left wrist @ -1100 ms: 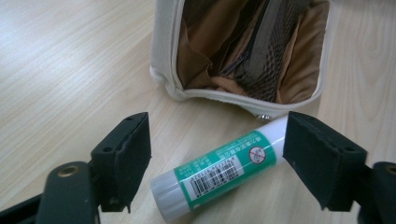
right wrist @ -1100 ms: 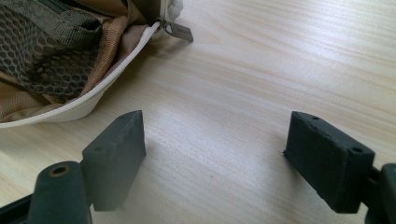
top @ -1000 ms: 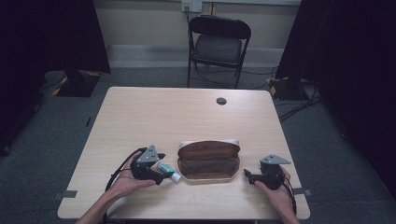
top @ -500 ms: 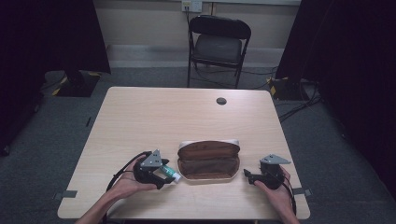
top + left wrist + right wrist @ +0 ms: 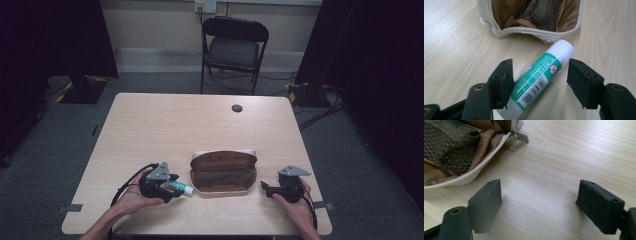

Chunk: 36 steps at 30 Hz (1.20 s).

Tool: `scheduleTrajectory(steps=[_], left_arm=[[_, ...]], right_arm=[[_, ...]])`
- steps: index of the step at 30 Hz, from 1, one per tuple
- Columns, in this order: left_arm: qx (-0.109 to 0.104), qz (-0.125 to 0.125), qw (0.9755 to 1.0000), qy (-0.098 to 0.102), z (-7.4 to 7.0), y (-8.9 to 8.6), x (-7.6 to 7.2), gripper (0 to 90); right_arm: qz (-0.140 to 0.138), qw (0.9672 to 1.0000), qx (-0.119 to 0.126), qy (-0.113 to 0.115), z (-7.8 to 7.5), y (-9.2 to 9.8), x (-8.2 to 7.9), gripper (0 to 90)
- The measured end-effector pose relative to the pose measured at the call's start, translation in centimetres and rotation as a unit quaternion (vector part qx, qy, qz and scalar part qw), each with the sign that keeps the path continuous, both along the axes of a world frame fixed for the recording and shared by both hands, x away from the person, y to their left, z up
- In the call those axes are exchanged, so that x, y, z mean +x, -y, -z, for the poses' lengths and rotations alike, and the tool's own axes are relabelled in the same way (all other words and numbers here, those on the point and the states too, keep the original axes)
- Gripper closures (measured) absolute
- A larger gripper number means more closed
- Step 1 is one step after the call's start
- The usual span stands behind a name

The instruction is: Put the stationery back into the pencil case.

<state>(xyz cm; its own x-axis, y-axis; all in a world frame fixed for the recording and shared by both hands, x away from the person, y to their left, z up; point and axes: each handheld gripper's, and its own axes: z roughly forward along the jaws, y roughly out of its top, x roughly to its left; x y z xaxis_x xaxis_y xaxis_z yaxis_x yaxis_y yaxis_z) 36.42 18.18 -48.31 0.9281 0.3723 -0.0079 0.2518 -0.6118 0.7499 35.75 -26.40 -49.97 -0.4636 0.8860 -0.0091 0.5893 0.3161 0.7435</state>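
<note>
Your left gripper (image 5: 169,183) rests low on the wooden table (image 5: 165,125), its jaws set astride a glue stick (image 5: 541,75) that lies flat on the tabletop; the jaws have just been closing, and in the left gripper view one pad sits against the tube's side while the other stands clear of it, so the stick lies between spread jaws, not yet pinched. The glue stick, green-labelled with a white cap, points its cap at the near rim of an open pencil case (image 5: 223,172), the cap just beside a metal snap on that rim. The case lies unzipped between your two hands, brown lining and a mesh pocket showing inside its white edge. Your right gripper (image 5: 267,189) lies to the case's right, jaws spread wide over bare wood with nothing between them; the case's zip pull (image 5: 520,136) lies ahead of it
</note>
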Motion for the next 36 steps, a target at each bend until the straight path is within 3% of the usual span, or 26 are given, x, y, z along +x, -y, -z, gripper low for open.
scheduleTrajectory(steps=[4,7,14,17,21,23,25,26,28,29,31,35,36], left_arm=[[0.003,0.003,1.0,0.007,-0.2,-0.2,-0.6,42.3],[-0.01,0.005,0.9999,-0.002,-0.2,-0.4,-1.0,46.1],[0.017,0.029,0.9993,-0.014,0.0,0.1,-1.3,52.2],[0.019,0.035,0.999,-0.019,0.1,0.4,-1.5,59.0],[0.049,0.043,0.9972,-0.037,0.0,0.5,-1.7,64.4],[0.025,0.038,0.9981,-0.042,0.3,0.7,-1.8,64.4],[0.032,0.042,0.9974,-0.048,0.2,0.7,-1.7,64.3],[0.048,0.042,0.9966,-0.052,0.0,0.7,-1.7,64.2],[0.04,0.04,0.9971,-0.052,0.2,0.8,-1.7,64.0],[0.051,0.039,0.9966,-0.051,0.0,0.9,-1.7,64.0],[0.051,0.037,0.9967,-0.052,0.0,0.9,-1.8,63.5],[0.069,0.038,0.9965,-0.029,-0.1,1.2,-2.2,64.3],[0.07,0.039,0.9963,-0.031,-0.1,1.3,-2.2,64.4]], right_arm=[[-0.004,1.0,0.0,0.0,0.0,0.0,0.0,19.0],[-0.006,1.0,0.0,0.0,0.0,0.0,0.0,18.9],[-0.009,1.0,-0.001,-0.001,0.0,0.0,0.1,18.9],[-0.01,1.0,-0.001,-0.001,0.0,0.0,0.1,18.9],[-0.01,0.9999,0.0,-0.001,0.0,-0.1,0.1,18.9],[-0.01,0.9999,0.0,-0.001,0.0,-0.1,0.1,18.9],[-0.011,0.9999,0.0,-0.001,0.0,-0.1,0.1,18.9],[-0.011,0.9999,0.0,-0.002,0.0,-0.1,0.1,18.9],[-0.01,0.9999,0.0,-0.001,0.0,-0.1,0.1,18.9],[-0.01,0.9999,0.0,-0.001,0.0,-0.1,0.1,18.9],[-0.01,0.9999,0.0,-0.001,0.0,-0.1,0.1,18.9],[-0.011,0.9999,0.0,-0.001,0.0,-0.1,0.1,18.9],[-0.011,0.9999,0.0,-0.001,0.0,-0.1,0.1,18.9]])
